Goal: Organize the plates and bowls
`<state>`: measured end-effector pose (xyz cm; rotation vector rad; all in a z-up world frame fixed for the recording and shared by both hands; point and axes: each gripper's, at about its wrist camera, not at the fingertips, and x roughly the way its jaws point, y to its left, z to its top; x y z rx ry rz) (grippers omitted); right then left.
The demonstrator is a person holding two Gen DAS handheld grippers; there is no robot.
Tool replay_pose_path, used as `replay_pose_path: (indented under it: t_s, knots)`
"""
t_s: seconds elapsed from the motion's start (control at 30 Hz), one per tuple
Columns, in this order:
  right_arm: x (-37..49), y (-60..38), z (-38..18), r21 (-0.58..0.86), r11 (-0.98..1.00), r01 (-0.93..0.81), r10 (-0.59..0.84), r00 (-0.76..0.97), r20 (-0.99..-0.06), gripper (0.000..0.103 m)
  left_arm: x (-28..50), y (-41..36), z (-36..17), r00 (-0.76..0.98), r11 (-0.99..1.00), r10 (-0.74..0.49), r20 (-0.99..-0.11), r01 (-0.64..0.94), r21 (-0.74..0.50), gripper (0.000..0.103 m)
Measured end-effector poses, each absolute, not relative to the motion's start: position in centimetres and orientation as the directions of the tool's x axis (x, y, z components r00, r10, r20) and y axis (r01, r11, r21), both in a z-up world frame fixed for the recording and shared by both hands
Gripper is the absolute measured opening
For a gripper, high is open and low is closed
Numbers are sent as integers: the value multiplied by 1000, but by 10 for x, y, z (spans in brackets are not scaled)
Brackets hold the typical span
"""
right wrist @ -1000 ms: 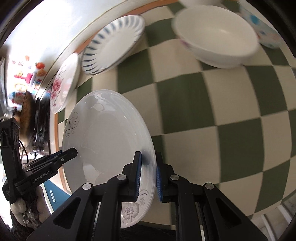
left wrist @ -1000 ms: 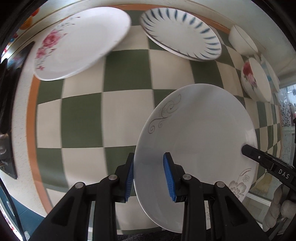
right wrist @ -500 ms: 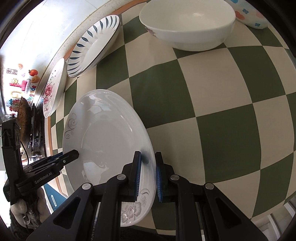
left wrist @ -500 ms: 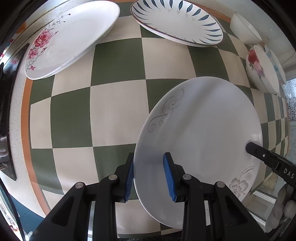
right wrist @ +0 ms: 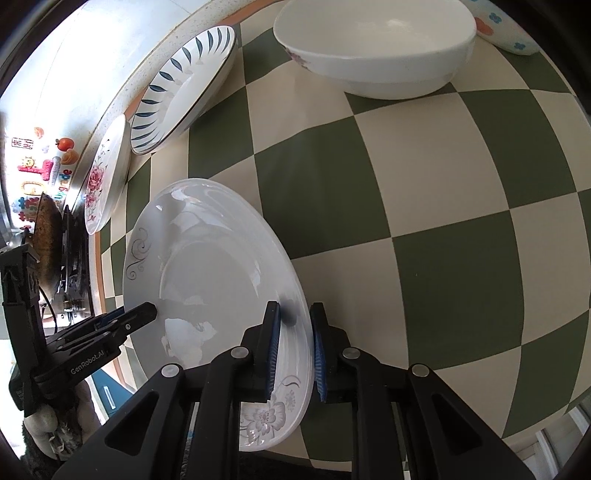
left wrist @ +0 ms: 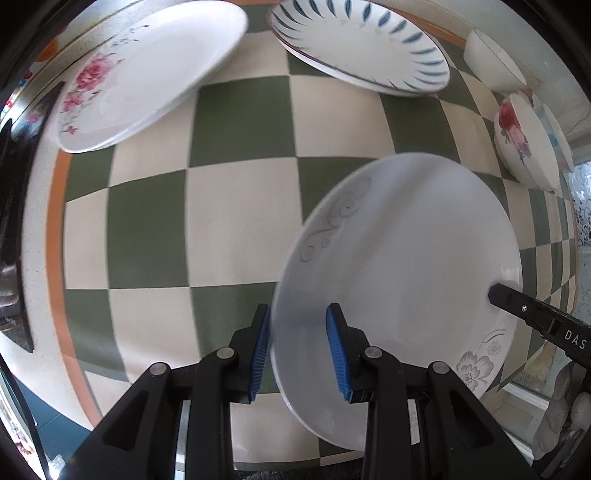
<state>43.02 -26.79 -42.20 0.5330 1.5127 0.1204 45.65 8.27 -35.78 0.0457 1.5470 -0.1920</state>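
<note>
A white plate (left wrist: 406,258) with grey scrolls and a flower is held tilted above the checkered table, one gripper at each side. My left gripper (left wrist: 297,350) is shut on its left rim, one blue pad under the edge and one on top. My right gripper (right wrist: 295,343) is shut on the opposite rim of the plate (right wrist: 221,277). The right gripper's fingertip (left wrist: 496,294) shows at the plate's far edge in the left wrist view. The left gripper's fingertip (right wrist: 147,311) shows on the rim in the right wrist view.
On the green and cream checkered cloth (left wrist: 240,221) lie a pink-rose plate (left wrist: 147,74) and a blue-leaf plate (left wrist: 362,48) at the back. A plain white bowl (left wrist: 491,62), a rose bowl (right wrist: 376,48) and a flower-dotted bowl (right wrist: 506,29) stand to the right. A stove with a pan (right wrist: 48,236) is at far left.
Both grippers keep their hold on the white plate. The view over the table has drifted a little; in the right wrist view the rose bowl has slid left and up.
</note>
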Motion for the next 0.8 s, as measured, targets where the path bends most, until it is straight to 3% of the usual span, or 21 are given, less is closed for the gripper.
replay_pose_path:
  t_s: [0.13, 0.3, 0.37, 0.47, 0.6, 0.8]
  knots:
    - [433, -279, -413, 385, 882, 271, 382, 69, -922, 18, 459, 113, -323, 74, 992, -95, -993, 88, -88, 29]
    - [441, -285, -363, 371, 893, 255, 343, 149, -927, 18, 461, 157, -274, 162, 987, -140, -977, -58, -152, 32]
    - [453, -271, -341, 385, 902, 198, 351, 186, -918, 24, 469, 181, -261, 191, 975, -166, -967, -116, -191, 33]
    - [489, -226, -321, 421, 906, 51, 405, 188, -895, 38, 490, 157, -274, 216, 964, -149, -965, -187, -190, 33]
    - [555, -157, -320, 470, 879, -86, 477, 159, -864, 38, 528, 187, -304, 204, 932, -149, -968, -299, -207, 33]
    - [666, -72, -351, 433, 884, -174, 454, 103, -885, 38, 570, 224, -354, 160, 872, -215, -963, -413, -263, 33]
